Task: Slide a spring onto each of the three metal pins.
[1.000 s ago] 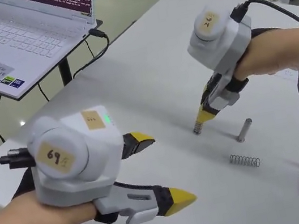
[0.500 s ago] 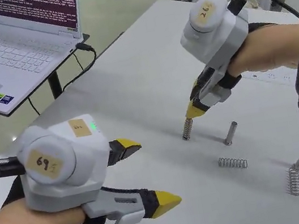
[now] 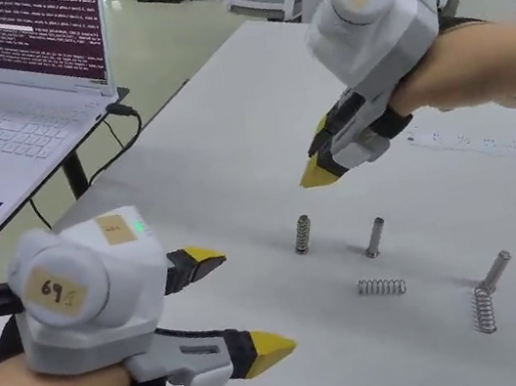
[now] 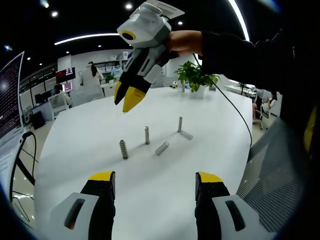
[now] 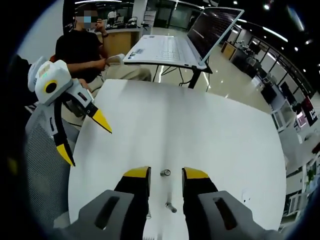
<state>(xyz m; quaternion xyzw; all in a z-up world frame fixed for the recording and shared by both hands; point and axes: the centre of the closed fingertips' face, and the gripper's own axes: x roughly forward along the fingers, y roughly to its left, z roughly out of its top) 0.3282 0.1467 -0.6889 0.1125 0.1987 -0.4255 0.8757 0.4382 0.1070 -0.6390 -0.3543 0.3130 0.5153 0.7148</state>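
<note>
The right gripper (image 5: 165,173) hangs above the white table (image 3: 229,138). Its jaws are parted by a narrow gap and grip nothing. In the right gripper view, that gap frames the top of the first pin (image 3: 302,219), which stands upright below the yellow tips and clear of them. A fitted spring (image 3: 301,237) sits around its shaft.

The second pin (image 3: 374,237) is just to one side of those jaws. It is bare and upright. The loose spring (image 3: 381,286) lies flat on the table near its foot. Farther from the jaws stands the third pin (image 3: 496,270), also bare. The last spring (image 3: 482,310) lies on the table with one end by its base.

The left gripper (image 4: 156,179) is held low over the near part of the table. Its jaws are spread wide and empty, touching nothing. In the left gripper view, all three pins and the springs lie well ahead of these jaws, roughly in line with the space between them, and the right gripper hangs over the pins.
</note>
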